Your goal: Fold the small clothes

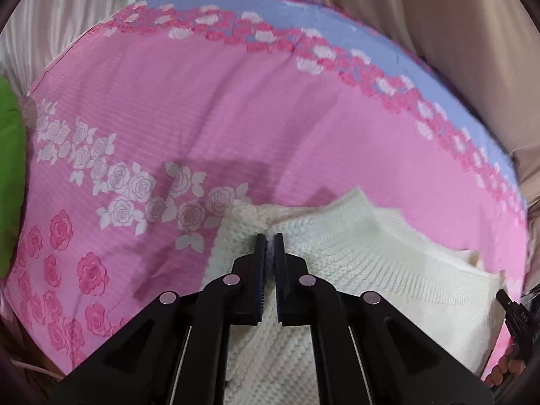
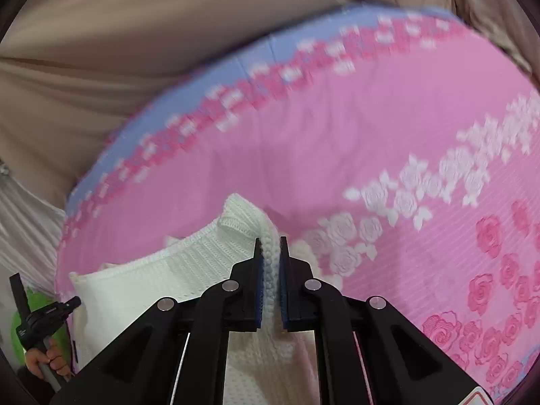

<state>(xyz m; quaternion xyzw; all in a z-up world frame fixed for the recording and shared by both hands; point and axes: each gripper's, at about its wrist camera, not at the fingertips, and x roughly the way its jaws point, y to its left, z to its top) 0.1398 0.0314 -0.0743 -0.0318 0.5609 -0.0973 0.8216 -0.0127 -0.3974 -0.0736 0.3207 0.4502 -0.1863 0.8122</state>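
A small white knitted garment (image 1: 388, 263) lies on a pink rose-print bedsheet (image 1: 202, 108). My left gripper (image 1: 269, 238) is shut on a fold of the white knit near its left edge. In the right wrist view the same garment (image 2: 162, 276) stretches to the left, and my right gripper (image 2: 270, 241) is shut on its thick knitted edge. The garment hangs between the two grippers, lifted at the pinched edges. The other gripper's black handle shows at the frame edge in each view (image 1: 516, 317) (image 2: 40, 317).
The pink sheet (image 2: 371, 128) has a blue border (image 1: 337, 20) with rose bands. Beige curtain fabric (image 2: 101, 50) hangs behind the bed. A green object (image 1: 10, 175) lies at the far left of the bed.
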